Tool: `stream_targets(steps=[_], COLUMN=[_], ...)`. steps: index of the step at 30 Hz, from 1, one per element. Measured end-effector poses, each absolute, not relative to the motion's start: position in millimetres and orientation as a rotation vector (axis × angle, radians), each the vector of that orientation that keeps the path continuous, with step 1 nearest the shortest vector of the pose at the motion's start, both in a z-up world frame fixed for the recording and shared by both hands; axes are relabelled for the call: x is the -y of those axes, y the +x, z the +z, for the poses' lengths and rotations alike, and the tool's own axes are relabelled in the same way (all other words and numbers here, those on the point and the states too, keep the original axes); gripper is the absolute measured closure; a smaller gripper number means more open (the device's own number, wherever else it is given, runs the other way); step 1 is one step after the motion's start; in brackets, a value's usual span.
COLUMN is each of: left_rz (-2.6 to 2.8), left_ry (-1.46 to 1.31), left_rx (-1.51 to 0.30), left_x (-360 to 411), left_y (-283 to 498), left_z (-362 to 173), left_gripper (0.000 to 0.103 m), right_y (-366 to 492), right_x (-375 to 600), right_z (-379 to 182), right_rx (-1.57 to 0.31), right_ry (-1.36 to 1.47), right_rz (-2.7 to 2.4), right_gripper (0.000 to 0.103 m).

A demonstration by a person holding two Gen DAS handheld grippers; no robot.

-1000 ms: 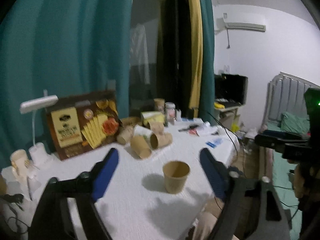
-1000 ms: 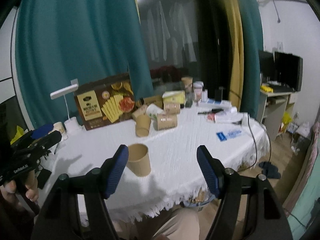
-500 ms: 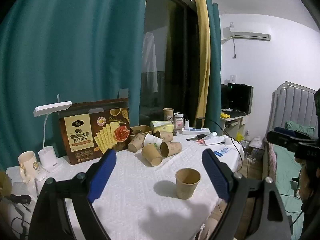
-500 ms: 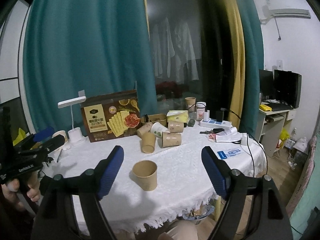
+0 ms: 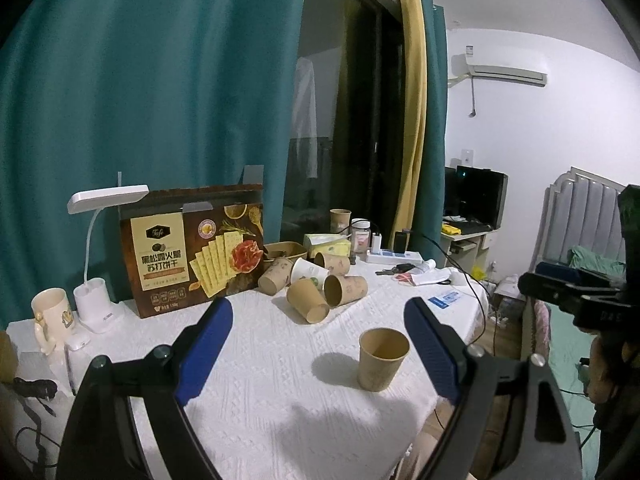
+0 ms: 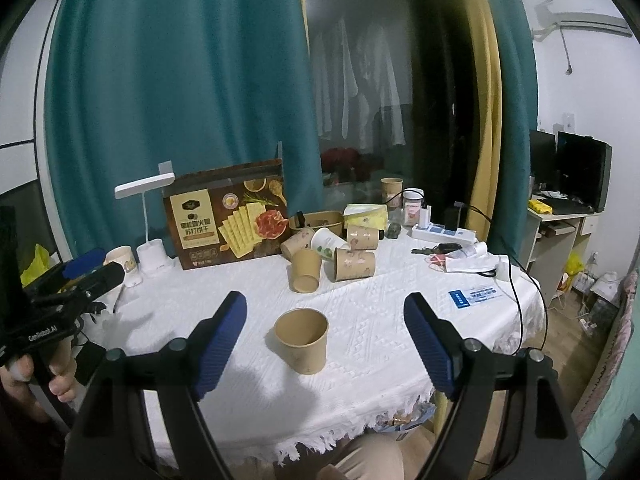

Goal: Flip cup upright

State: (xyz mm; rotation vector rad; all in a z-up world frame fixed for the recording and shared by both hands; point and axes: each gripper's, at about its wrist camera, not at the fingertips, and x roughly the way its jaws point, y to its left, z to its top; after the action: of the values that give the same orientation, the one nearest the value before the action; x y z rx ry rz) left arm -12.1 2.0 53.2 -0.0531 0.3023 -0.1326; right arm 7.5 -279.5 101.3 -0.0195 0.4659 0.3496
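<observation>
A brown paper cup [image 5: 382, 360] [image 6: 303, 340] stands upright, mouth up, on the white tablecloth [image 6: 380, 320] near the table's front edge. My right gripper [image 6: 325, 300] is open; its jaws have just been opening, and nothing is between its blue pads. The cup stands free just beyond its fingertips. My left gripper [image 5: 318, 312] is also open and empty, with the cup ahead of its right finger [image 5: 430, 344]. Each gripper shows at the edge of the other's view: the right gripper [image 5: 560, 296], and the left gripper [image 6: 80, 276] held by a hand [image 6: 24, 368].
Several paper cups [image 5: 320, 292] [image 6: 332, 256] lie tipped in a heap behind the upright one. A cracker box [image 5: 192, 256], a white desk lamp [image 5: 96, 292] and a mug [image 5: 50, 312] stand at the back left. A power strip [image 6: 444, 234], keys and papers lie right.
The right jaws have spread wider and both grippers have drawn back from the table. The upright cup, close by the right gripper's left finger before, now stands free farther ahead.
</observation>
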Motion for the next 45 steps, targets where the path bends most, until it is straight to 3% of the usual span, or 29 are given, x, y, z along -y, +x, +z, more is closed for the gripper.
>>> stream_targets(steps=[45], left_rz=[-0.142], left_ry=[-0.042], left_rx=[-0.317], left_x=[7.8], left_y=[-7.6], left_z=[50.5], left_gripper=[0.015], right_y=[8.7], right_x=[278.5], right_z=[92.3], right_rx=[-0.469], right_ry=[-0.013], right_rz=[0.352], right_gripper=[0.024])
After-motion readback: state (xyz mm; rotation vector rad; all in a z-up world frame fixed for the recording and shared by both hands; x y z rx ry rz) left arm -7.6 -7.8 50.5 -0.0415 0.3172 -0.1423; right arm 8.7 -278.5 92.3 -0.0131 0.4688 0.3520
